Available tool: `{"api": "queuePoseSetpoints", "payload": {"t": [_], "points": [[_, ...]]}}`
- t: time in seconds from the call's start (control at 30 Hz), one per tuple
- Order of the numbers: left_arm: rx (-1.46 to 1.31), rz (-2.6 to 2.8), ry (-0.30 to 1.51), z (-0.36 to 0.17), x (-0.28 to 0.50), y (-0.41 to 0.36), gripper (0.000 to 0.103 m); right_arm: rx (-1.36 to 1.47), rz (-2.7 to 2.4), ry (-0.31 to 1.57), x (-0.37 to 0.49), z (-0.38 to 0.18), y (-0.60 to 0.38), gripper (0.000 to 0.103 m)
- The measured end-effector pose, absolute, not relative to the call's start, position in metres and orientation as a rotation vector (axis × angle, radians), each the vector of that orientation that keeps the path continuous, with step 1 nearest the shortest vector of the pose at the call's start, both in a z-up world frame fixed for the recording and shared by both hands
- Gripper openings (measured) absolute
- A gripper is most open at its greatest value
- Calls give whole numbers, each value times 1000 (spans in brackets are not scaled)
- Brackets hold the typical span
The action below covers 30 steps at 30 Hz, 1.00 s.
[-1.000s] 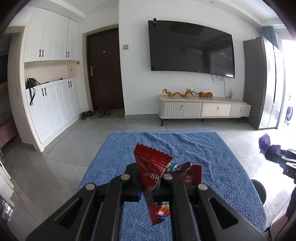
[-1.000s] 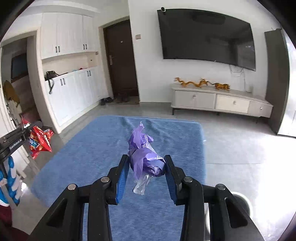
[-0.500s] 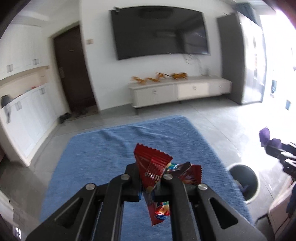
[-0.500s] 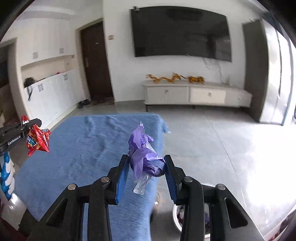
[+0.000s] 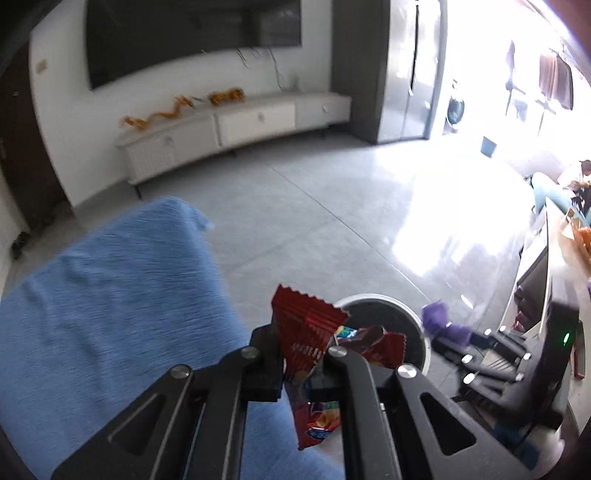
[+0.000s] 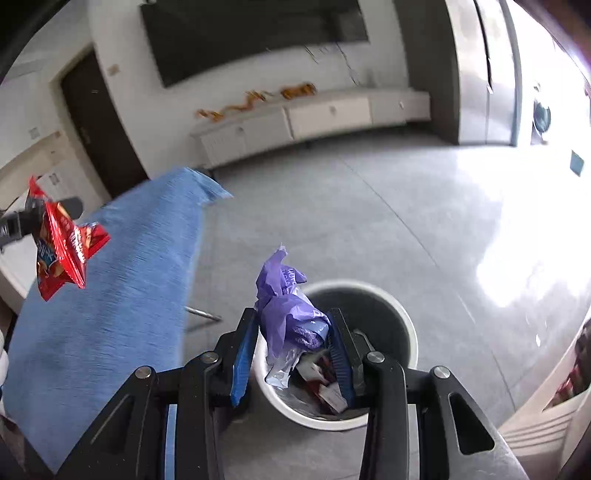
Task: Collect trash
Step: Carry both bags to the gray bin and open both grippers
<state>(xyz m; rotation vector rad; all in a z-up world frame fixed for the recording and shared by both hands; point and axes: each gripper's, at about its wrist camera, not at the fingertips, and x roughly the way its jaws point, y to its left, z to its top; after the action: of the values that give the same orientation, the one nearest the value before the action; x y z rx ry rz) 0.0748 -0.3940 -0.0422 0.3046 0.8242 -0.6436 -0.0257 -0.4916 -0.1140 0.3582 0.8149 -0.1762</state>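
My left gripper [image 5: 304, 345] is shut on a red snack wrapper [image 5: 308, 347] and holds it above the right edge of the blue-covered table [image 5: 110, 295], next to the trash bin [image 5: 413, 317]. It also shows in the right wrist view [image 6: 62, 243]. My right gripper [image 6: 291, 332] is shut on a crumpled purple wrapper [image 6: 288, 314] and holds it over the white-rimmed trash bin [image 6: 391, 299] on the floor. The bin holds red and white trash [image 6: 325, 384]. The purple wrapper also shows in the left wrist view [image 5: 443, 325].
The blue cloth [image 6: 110, 295] covers the table left of the bin. Grey tiled floor [image 6: 369, 221] stretches to a white TV cabinet [image 6: 314, 118] under a wall TV [image 6: 251, 33]. A grey fridge [image 6: 480, 74] stands at the right. Furniture [image 5: 546, 295] stands close on the right.
Both grippers have swung right and tipped down, off the table toward the bin. The right gripper now holds the purple wrapper over the bin. Both keep their hold.
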Motion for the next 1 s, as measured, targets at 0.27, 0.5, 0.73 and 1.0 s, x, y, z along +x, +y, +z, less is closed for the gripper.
{"api": "queuePoseSetpoints", "payload": {"t": [0.27,0.5,0.73,1.0], "points": [[274,-716,1013,-111,111,-471,8,407,-223,925,-7,-170,-523,38],[196,-791,1111,-130,130,-467,10,403,-263,958,-7,-178,-522,69],[108,-816,1132,-129,133,-465,49,410,-291,944,-20,-165,-517,69],[95,-857,1123,-118,124,-472,59,425,-343,923,-43,-147,-513,70]]}}
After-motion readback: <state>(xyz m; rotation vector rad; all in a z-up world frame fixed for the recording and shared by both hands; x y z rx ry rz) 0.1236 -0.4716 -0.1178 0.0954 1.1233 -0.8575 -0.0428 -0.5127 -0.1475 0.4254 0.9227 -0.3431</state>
